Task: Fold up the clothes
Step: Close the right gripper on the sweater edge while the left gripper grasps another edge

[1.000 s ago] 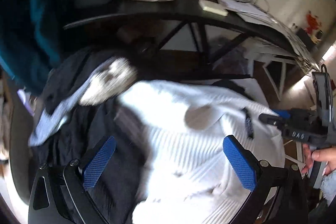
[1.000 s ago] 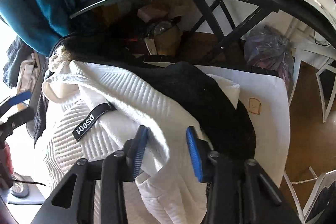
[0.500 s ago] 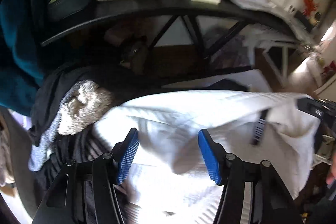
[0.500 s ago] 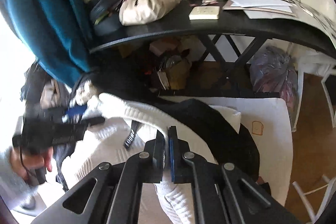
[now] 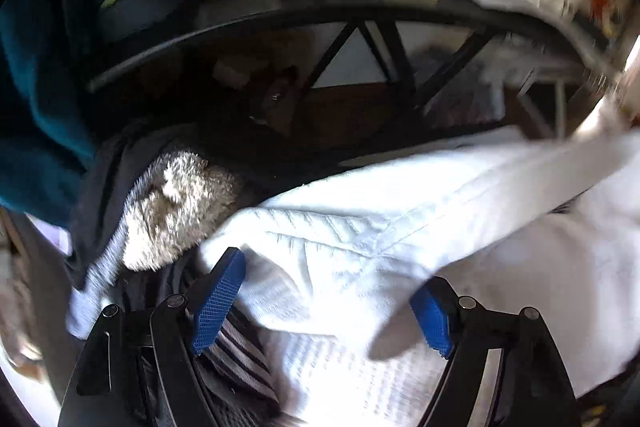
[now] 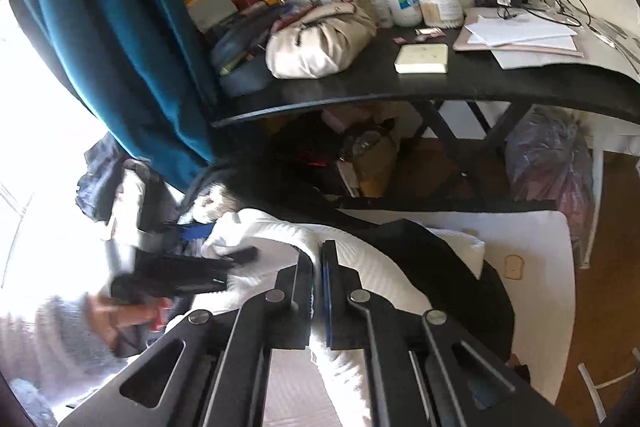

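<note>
The right gripper (image 6: pixel 318 291) is clamped tight on a fold of the white ribbed garment (image 5: pixel 360 255), apparently to lift one edge so it can be drawn over for a fold. The garment lies on a dark clothes pile beside the black desk (image 6: pixel 360 91). The left gripper (image 5: pixel 324 301), tilted steeply down over the same cloth, has just been widening, its pads gripping nothing

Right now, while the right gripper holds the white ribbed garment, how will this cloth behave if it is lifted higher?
The white garment will probably hang floppy: it already sags and creases away from the shut right gripper. Its thick ribbed knit suggests some weight, so it may drag. The open left gripper does not pinch it, so that side will likely droop.
</note>
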The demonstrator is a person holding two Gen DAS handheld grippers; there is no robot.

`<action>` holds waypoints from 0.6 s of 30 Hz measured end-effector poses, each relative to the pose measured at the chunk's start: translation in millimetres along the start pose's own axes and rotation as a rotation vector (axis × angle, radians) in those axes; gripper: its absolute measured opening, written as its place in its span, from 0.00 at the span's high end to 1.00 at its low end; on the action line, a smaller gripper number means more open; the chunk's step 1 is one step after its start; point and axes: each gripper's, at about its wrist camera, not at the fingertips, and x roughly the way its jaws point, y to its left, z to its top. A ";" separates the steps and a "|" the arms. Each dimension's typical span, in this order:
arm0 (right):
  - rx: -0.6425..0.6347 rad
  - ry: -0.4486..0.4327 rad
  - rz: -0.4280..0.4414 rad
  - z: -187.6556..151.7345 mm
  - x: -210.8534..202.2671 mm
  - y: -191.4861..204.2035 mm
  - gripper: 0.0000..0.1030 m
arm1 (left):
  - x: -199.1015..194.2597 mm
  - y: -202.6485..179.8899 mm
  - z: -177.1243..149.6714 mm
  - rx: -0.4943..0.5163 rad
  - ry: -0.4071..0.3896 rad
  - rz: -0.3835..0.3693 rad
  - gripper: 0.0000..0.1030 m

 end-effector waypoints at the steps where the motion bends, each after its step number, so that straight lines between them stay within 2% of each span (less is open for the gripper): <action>1: -0.004 -0.004 0.014 0.5 -2.4 2.7 0.97 | -1.0 -2.6 0.2 0.008 -0.009 0.015 0.25; 2: -0.012 -0.005 0.022 0.2 -3.9 5.1 0.97 | -3.8 -4.0 1.1 0.005 -0.018 0.025 0.33; 3: -0.020 -0.006 0.028 -0.1 -5.2 7.4 0.97 | -6.5 -4.9 2.2 0.000 -0.023 0.034 0.64; 5: -0.040 0.008 0.031 -2.6 -5.4 10.5 0.96 | -14.5 0.0 5.4 -0.038 -0.019 0.059 0.97; 7: -0.052 0.063 0.033 -8.9 1.3 8.4 0.95 | -32.2 15.6 7.5 -0.147 -0.048 0.010 0.97; 8: -0.049 0.090 0.032 -12.9 5.2 6.0 0.91 | -40.7 22.5 7.0 -0.181 -0.061 -0.011 0.97; 10: -0.030 0.140 0.023 -23.8 13.4 -1.0 0.73 | -57.2 33.4 4.0 -0.216 -0.078 -0.039 0.97; 11: -0.033 0.147 -0.001 -30.1 16.5 -3.6 0.54 | -62.6 35.1 2.0 -0.216 -0.082 -0.046 0.97; 12: -0.038 0.153 -0.027 -36.4 19.4 -6.2 0.45 | -65.0 33.0 -0.4 -0.200 -0.080 -0.047 0.97; 15: -0.047 0.173 -0.056 -48.4 28.4 -6.5 0.44 | -71.7 26.1 -7.4 -0.152 -0.081 -0.041 0.97; 18: -0.053 0.194 -0.056 -56.5 37.5 -2.7 0.44 | -78.9 25.7 -7.4 -0.160 -0.095 -0.054 0.97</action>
